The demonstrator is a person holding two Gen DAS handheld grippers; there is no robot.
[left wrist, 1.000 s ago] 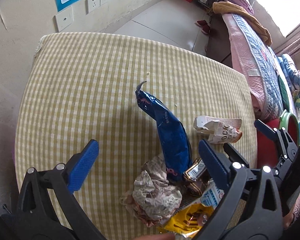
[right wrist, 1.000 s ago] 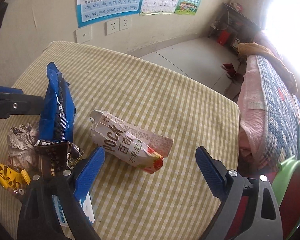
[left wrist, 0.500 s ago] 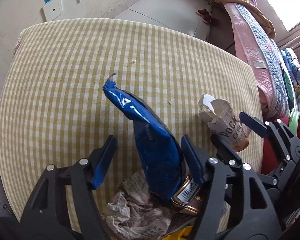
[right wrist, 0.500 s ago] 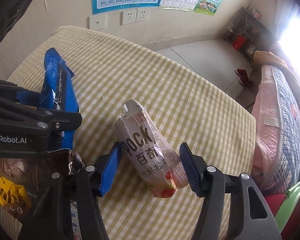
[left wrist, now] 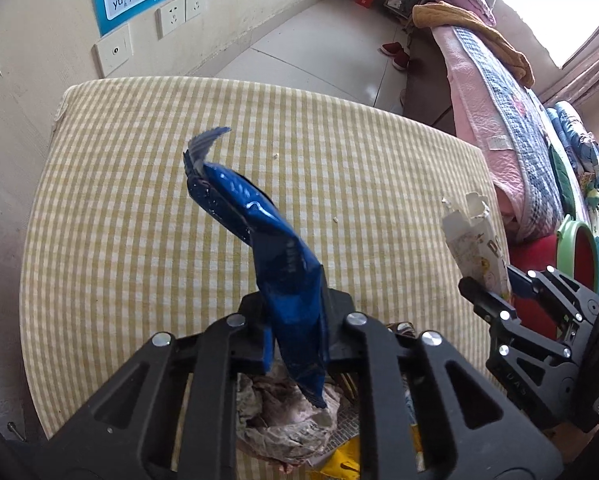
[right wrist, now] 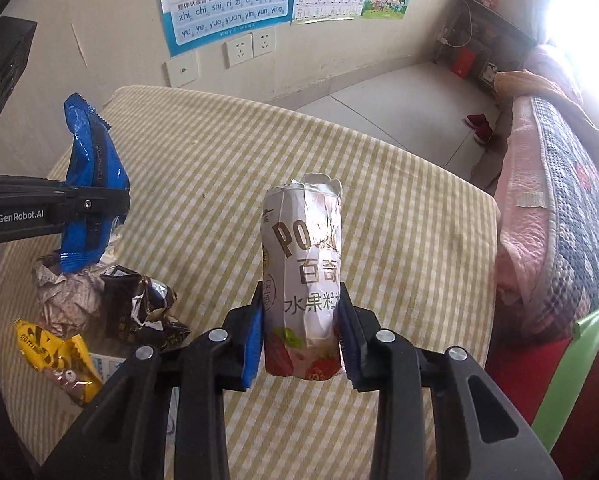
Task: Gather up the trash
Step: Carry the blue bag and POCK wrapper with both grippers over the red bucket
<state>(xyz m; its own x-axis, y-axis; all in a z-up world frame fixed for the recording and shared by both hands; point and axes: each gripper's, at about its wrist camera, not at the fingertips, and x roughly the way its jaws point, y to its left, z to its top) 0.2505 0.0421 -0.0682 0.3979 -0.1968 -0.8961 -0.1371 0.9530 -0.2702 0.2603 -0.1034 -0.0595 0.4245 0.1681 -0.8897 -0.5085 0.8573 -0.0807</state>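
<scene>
Two closing grippers pinch trash: left gripper [left wrist: 295,324] the blue wrapper [left wrist: 275,256], right gripper [right wrist: 301,340] the torn-open Pocky box [right wrist: 305,272].

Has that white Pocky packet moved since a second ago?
Yes. The white Pocky packet lay flat on the checked tablecloth; now it stands up off the cloth between the right gripper fingers, which are closing on it.

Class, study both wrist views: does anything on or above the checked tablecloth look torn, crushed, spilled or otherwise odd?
Yes. The Pocky box in the right gripper has a ragged, torn-open top. A heap of crumpled paper, a torn brown wrapper and a yellow wrapper lies on the tablecloth. Small crumbs dot the cloth.
</scene>
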